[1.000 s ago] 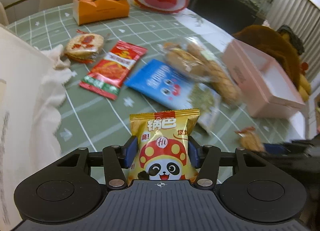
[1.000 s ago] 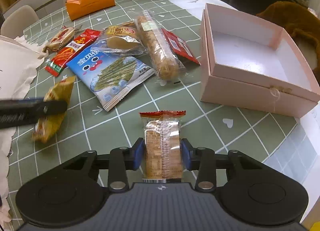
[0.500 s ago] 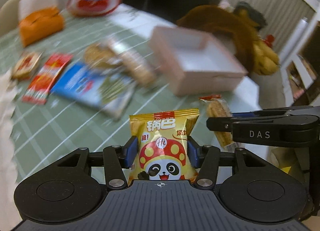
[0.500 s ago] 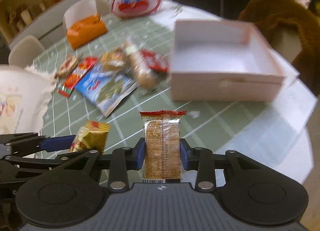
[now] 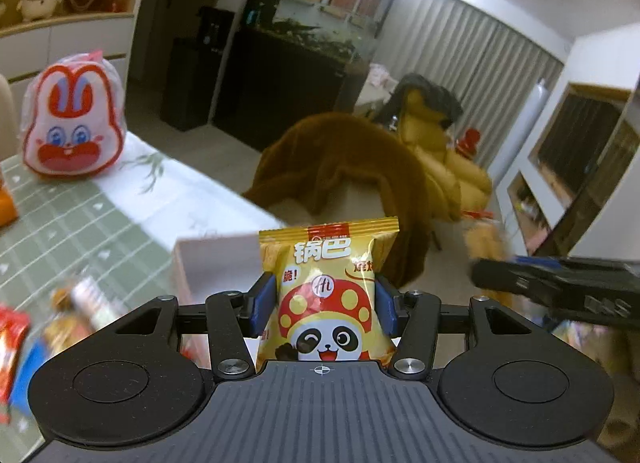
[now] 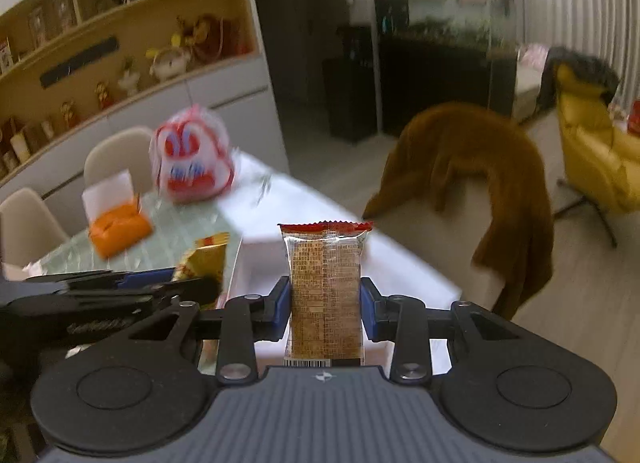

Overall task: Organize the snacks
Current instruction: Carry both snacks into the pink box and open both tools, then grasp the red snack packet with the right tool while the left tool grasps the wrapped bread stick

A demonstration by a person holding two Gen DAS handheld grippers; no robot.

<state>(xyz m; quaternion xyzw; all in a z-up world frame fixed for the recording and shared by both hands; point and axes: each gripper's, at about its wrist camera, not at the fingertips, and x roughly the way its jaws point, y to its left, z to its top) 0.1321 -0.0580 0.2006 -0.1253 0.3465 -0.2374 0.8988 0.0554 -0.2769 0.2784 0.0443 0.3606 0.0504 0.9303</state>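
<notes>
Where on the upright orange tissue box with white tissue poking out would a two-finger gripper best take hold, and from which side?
Probably across the narrow width of the orange tissue box, coming down from above with one finger on each long flat side. The straight cardboard walls look firm enough to give the pads a steady seat, while the white tissue standing out of the top is soft and would likely just pull free.

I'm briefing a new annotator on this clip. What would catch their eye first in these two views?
The yellow panda snack bag, clamped upright in the left gripper, fills the middle of its view. The clear cracker pack stands likewise in the right gripper. Behind both lie the pink box and the rabbit-face bag.
</notes>
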